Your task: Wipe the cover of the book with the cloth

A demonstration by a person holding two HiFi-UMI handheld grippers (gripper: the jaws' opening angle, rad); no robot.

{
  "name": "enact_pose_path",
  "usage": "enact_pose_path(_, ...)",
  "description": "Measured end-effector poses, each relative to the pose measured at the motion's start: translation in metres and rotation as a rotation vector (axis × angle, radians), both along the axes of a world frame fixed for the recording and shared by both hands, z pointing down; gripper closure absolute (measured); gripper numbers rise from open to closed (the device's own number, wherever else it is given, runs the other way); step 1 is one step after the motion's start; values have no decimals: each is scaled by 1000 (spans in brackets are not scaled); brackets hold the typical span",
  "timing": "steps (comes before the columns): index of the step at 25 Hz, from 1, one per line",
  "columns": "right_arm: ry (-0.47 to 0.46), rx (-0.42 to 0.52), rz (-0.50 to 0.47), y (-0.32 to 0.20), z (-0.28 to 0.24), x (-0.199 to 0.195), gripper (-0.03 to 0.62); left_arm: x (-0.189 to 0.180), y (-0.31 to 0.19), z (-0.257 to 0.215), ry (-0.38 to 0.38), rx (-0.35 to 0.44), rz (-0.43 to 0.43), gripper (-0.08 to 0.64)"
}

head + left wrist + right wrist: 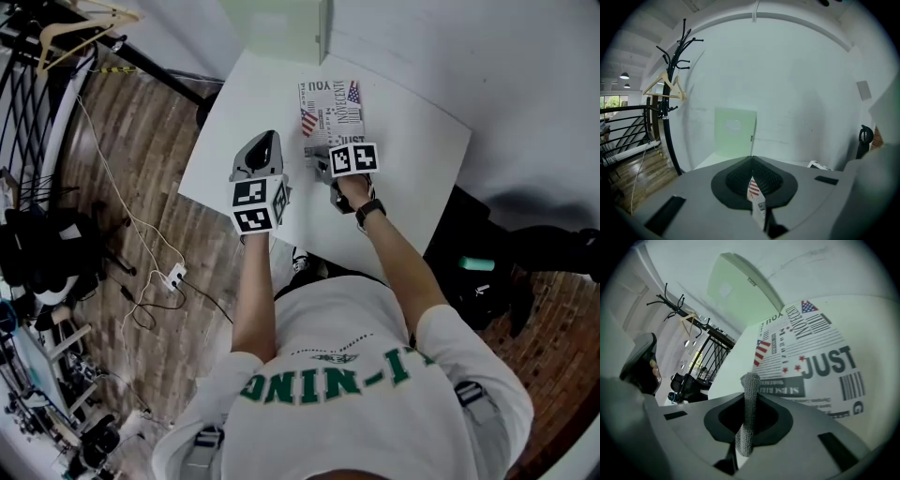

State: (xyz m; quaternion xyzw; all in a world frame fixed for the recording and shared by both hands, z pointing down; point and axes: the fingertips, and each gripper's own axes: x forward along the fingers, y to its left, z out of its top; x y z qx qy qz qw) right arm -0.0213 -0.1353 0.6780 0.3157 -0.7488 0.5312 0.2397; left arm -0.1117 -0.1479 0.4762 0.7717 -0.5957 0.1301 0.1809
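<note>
The book [330,115] lies flat on the white table [412,159], its cover printed like a newspaper with flags and large black letters [811,357]. My right gripper [324,169] sits at the book's near edge, shut on a grey knitted cloth [749,413] that stands up between the jaws just short of the cover. To the left of the book my left gripper [266,141] is raised above the table. It is shut on a thin printed slip [756,199] with red and white stripes. The left gripper [643,363] also shows at the left of the right gripper view.
A pale green board [274,26] leans against the white wall at the table's far edge [735,132]. A black coat rack [670,89] with a wooden hanger and a black railing [626,126] stand left of the table. Cables and a power strip [172,276] lie on the wooden floor.
</note>
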Motion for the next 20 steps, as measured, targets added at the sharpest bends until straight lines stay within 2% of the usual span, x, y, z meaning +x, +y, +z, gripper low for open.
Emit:
enact_pose_path(5,-3,10,-55,9,7,-33,560,-9,5,4,0,-9,-21,548)
enact_pose_path(9,-5,23,-23,6,8,-23,560,-10,5,5,1,-9,-19,548)
enact_pose_path(13,10,46,49,-3,7,17,560,-4,1,4,3,-4,-2,548)
enact_pose_path(20,69,76,208,-13,4,115,560,16,-4,2,9,4,47,548)
